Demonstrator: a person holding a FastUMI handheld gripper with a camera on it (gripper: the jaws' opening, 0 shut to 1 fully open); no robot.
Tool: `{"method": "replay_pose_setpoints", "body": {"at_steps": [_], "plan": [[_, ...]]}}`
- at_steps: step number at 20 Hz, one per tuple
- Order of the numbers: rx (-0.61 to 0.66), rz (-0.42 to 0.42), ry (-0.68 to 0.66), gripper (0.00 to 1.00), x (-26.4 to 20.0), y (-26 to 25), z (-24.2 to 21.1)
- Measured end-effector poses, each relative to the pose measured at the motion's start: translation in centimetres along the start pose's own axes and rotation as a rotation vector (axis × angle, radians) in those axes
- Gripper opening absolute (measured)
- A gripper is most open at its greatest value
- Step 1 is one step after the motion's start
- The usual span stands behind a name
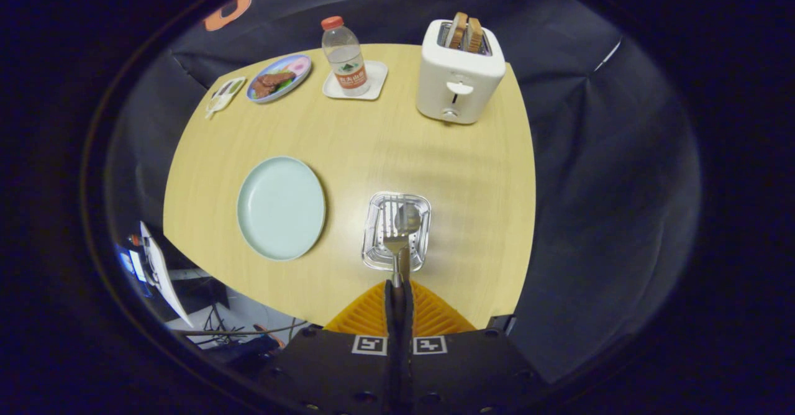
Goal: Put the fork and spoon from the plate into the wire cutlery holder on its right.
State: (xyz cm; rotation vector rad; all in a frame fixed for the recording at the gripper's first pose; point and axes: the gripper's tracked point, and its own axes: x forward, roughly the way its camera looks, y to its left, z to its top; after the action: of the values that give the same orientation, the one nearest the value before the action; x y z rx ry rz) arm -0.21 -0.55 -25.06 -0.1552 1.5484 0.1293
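Lower centre of the frame: the gripper (398, 287) is clenched on the handles of a fork (395, 242) and spoon (407, 218), holding both above the wire cutlery holder (375, 241), their heads pointing into it. The pale plate (281, 207) at centre left sits bare. Thin, stiff, slick metal, the light pair would likely pivot or slide unless pinched firmly across the handles' flats
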Motion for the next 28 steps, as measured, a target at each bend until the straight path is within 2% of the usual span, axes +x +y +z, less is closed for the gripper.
{"method": "replay_pose_setpoints", "body": {"at_steps": [7,11,12,13,16,18,19,21,23,24,28], "plan": [[0.068,0.012,0.088,0.01,1.8,-0.1,-0.4],[0.097,0.006,0.073,0.12,2.2,-0.6,0.5],[0.107,0.011,0.061,0.11,1.9,-0.5,1.0],[0.114,0.014,0.048,0.24,2.1,-0.5,1.1],[0.141,0.021,-0.028,0.53,1.4,-0.5,2.5],[0.122,-0.017,-0.11,0.73,0.9,-1.3,3.8],[0.107,-0.032,-0.154,0.79,0.4,-1.3,4.4],[0.082,-0.046,-0.245,0.8,-0.6,-1.1,5.7],[0.087,-0.044,-0.338,0.96,-2.3,-0.6,6.7],[0.102,-0.045,-0.383,0.99,-3.0,-0.4,7.4],[0.147,-0.012,-0.603,0.98,-7.6,1.2,8.7]]}}
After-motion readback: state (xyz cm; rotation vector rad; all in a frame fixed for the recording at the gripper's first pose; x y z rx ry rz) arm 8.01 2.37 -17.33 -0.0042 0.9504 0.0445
